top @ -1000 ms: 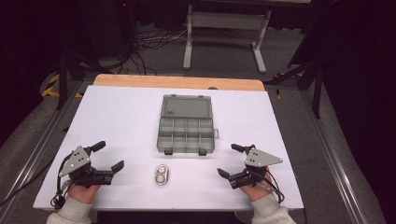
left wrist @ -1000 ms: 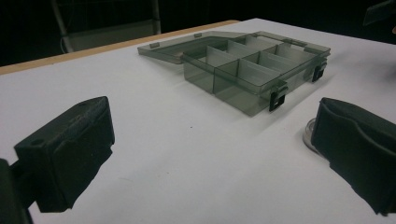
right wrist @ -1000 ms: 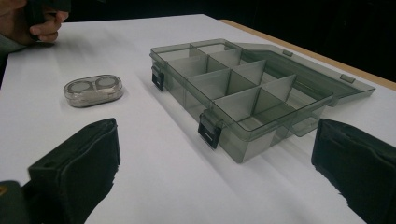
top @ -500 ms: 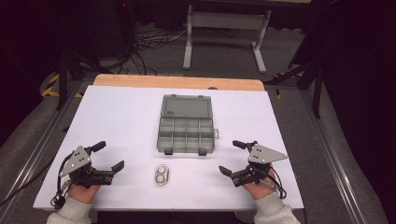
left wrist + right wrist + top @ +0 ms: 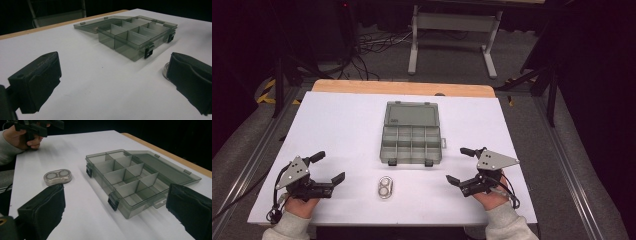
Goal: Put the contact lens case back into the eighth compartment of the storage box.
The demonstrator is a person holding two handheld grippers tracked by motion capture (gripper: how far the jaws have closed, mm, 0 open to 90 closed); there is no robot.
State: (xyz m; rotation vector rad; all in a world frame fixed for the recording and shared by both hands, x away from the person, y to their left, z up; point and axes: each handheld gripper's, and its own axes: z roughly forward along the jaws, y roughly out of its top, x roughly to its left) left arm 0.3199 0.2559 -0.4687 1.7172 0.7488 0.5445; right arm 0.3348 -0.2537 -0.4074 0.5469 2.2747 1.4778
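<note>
A smoky translucent organizer box lies open in the middle of the white table, its lid folded flat toward the far side and its compartments empty. A small clear case with two round wells rests just in front of it. My left gripper sits open at the near left, nothing between its jaws. My right gripper sits open at the near right, also empty. The left gripper view looks between its jaws at the box. The right gripper view faces the box and the case.
A white sheet covers the table, with a wooden strip along the far edge. Metal rails run down both sides. Beyond the table stand a grey frame and cables on the floor. The other hand and its gripper appear far off.
My right gripper has shifted slightly to the right. The left gripper, box and case have not moved.
</note>
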